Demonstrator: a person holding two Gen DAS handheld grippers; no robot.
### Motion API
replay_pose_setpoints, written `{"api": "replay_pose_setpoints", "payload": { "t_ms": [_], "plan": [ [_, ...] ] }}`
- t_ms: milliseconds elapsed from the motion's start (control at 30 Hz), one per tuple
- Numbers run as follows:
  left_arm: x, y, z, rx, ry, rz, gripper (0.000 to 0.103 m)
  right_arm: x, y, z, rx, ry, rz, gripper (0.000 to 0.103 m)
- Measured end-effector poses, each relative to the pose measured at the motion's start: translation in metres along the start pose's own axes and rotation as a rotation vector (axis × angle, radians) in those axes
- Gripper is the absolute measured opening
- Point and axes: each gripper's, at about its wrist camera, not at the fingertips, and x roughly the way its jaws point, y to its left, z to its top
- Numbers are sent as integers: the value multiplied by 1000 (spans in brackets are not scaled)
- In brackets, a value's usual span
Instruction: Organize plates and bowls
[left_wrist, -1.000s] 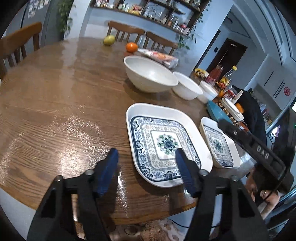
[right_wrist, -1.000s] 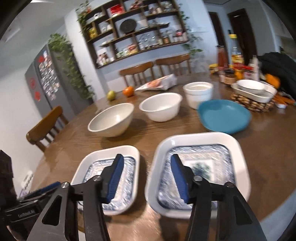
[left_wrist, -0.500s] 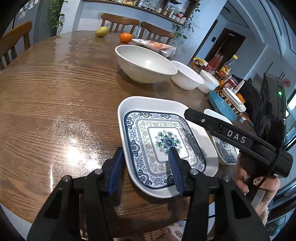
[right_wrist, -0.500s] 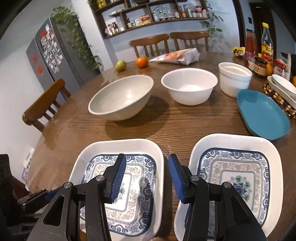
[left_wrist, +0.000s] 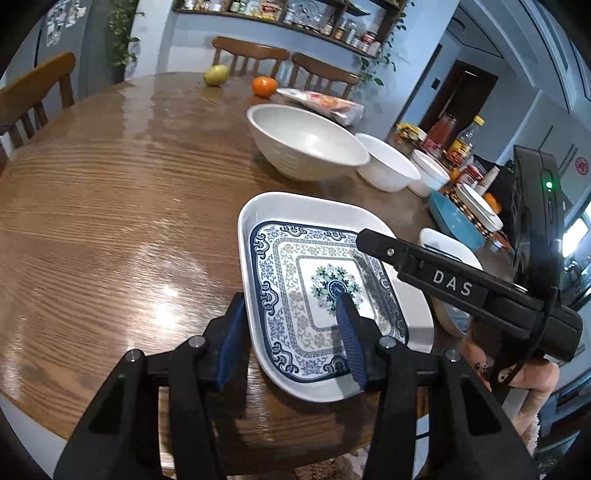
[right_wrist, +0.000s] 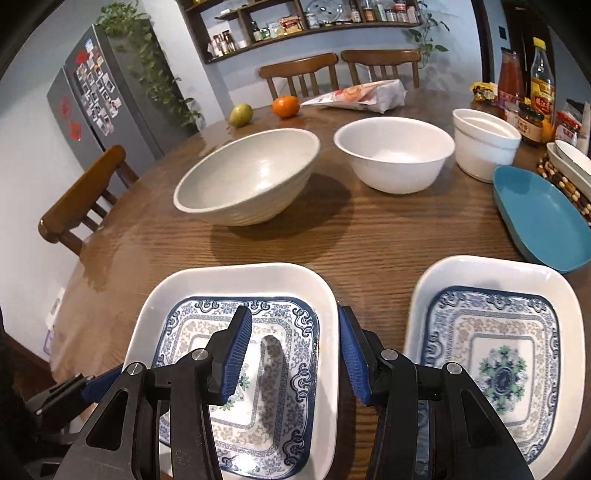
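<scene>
Two square white plates with blue patterns lie side by side at the table's near edge. My left gripper (left_wrist: 291, 332) is open and straddles the left rim of the larger plate (left_wrist: 317, 236), one finger outside, one over its pattern. My right gripper (right_wrist: 295, 354) is open and straddles the right rim of that same plate (right_wrist: 207, 288). The second patterned plate (right_wrist: 491, 291) lies to the right, mostly hidden in the left wrist view by the right gripper's body (left_wrist: 461, 288). Behind stand a large grey bowl (right_wrist: 247, 177), a white bowl (right_wrist: 395, 155), a small white bowl (right_wrist: 484, 144) and a blue dish (right_wrist: 543, 218).
A pear (right_wrist: 240, 114), an orange (right_wrist: 285, 106) and a snack bag (right_wrist: 365, 96) lie at the far side. Sauce bottles (right_wrist: 543, 88) and white dishes on a beaded mat (right_wrist: 569, 162) stand at the right. Wooden chairs (right_wrist: 81, 199) ring the round table (left_wrist: 110, 206).
Both grippers have moved forward onto the larger patterned plate, left onto its left rim, right leftwards onto its right rim. Both stay open.
</scene>
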Motion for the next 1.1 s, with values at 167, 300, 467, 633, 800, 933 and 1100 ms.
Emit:
{"api": "replay_pose_setpoints", "payload": {
  "t_ms": [167, 300, 467, 633, 800, 933, 1100],
  "plan": [
    [-5, 17, 6, -48, -11, 43, 46, 4, 20, 5, -30, -4, 29, 50],
    [-9, 28, 9, -71, -22, 73, 46, 12, 35, 10, -43, 5, 48, 50],
    [-14, 32, 13, -76, -51, 132, 48, 19, 49, 13, -60, 9, 57, 50],
    [-6, 40, 13, -98, -15, 150, 48, 28, 52, 13, -58, 35, 60, 50],
    [-6, 40, 15, -97, -10, 172, 50, 28, 53, 11, -70, 31, 61, 50],
    [-22, 32, 19, -100, -76, 187, 71, 6, 46, 9, -85, -21, 69, 56],
    [-31, 1, 25, -39, -124, 78, 75, -41, 17, 5, -47, -154, 9, 75]
  ]
}}
